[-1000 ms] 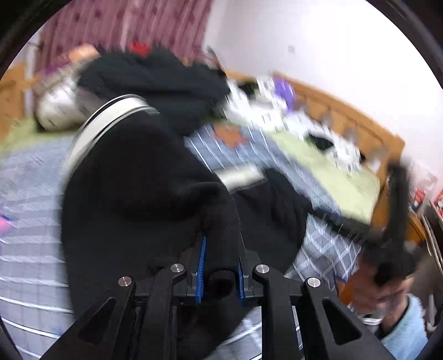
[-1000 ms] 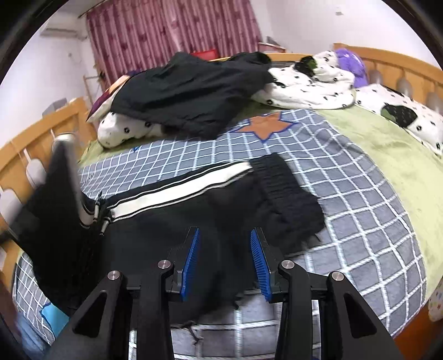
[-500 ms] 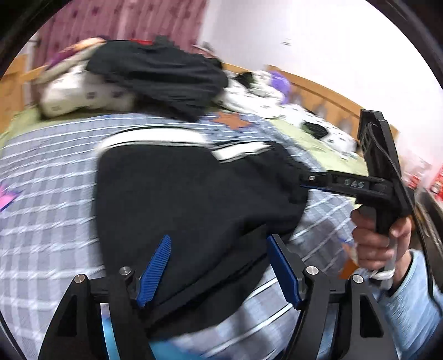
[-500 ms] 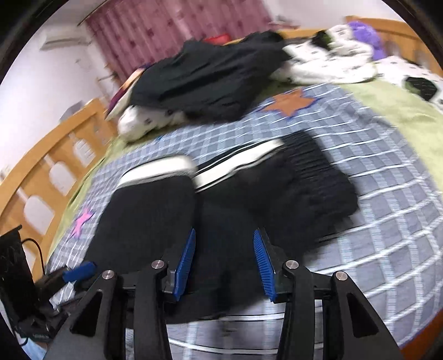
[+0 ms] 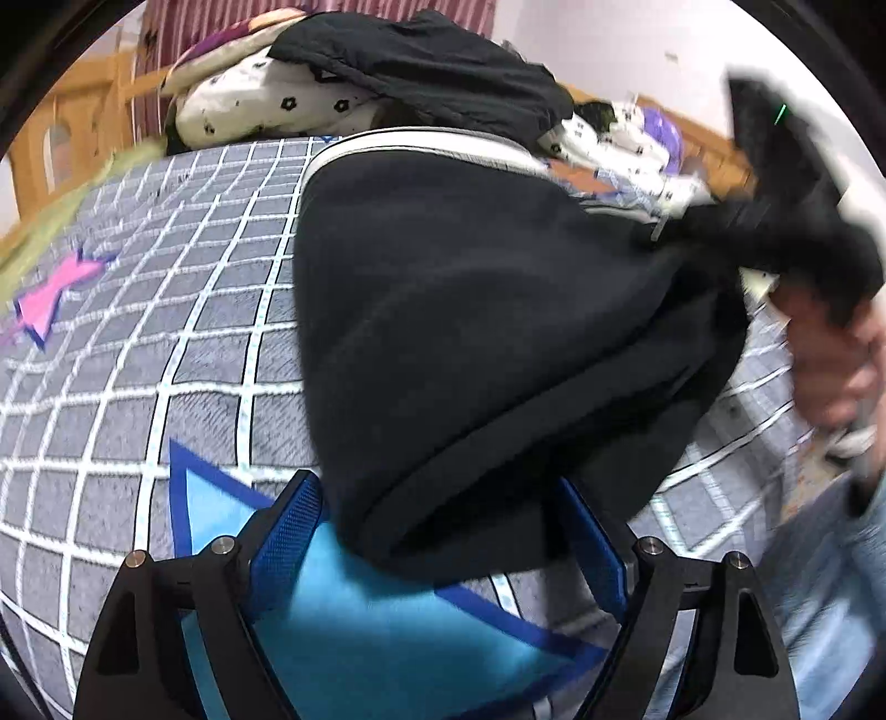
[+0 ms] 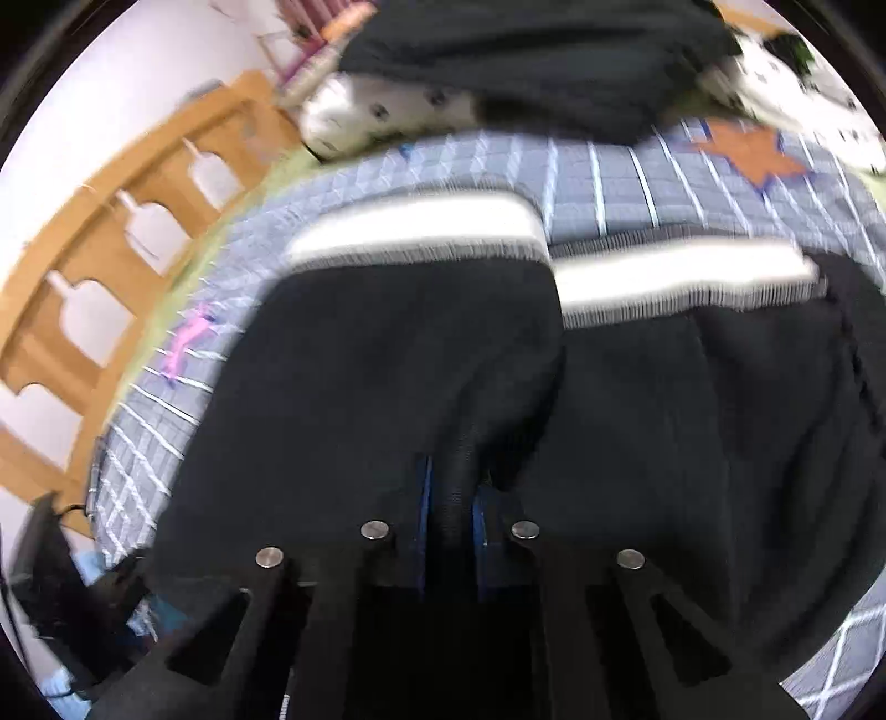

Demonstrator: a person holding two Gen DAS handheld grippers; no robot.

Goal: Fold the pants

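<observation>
Across the checked quilt (image 5: 210, 310) lie our black pants (image 5: 498, 310), half-folded. Our left gripper (image 5: 437, 531) has just spread wide around their near edge; our right gripper (image 6: 449, 498) has just pinched a fold, so we should lift evenly to keep edges aligned.

— What is lying across the lower left of the left wrist view?

— A grey bedspread (image 5: 221, 310) with a white grid is covering the bed, with a pink star (image 5: 50, 293) sitting at the far left edge and a light blue star (image 5: 343, 609) showing at the bottom.

— And behind it?

— A wooden bed rail (image 5: 66, 133) is running along the upper left, maroon curtains (image 5: 160, 50) are hanging above it, and a pale wall (image 5: 637, 50) is filling the upper right.

— What is the right wrist view showing?

— The same rail (image 6: 111, 266), with arched cut-outs, is curving down the left side against a white wall (image 6: 99, 99). An orange star (image 6: 747, 155) is sitting at the upper right.
</observation>
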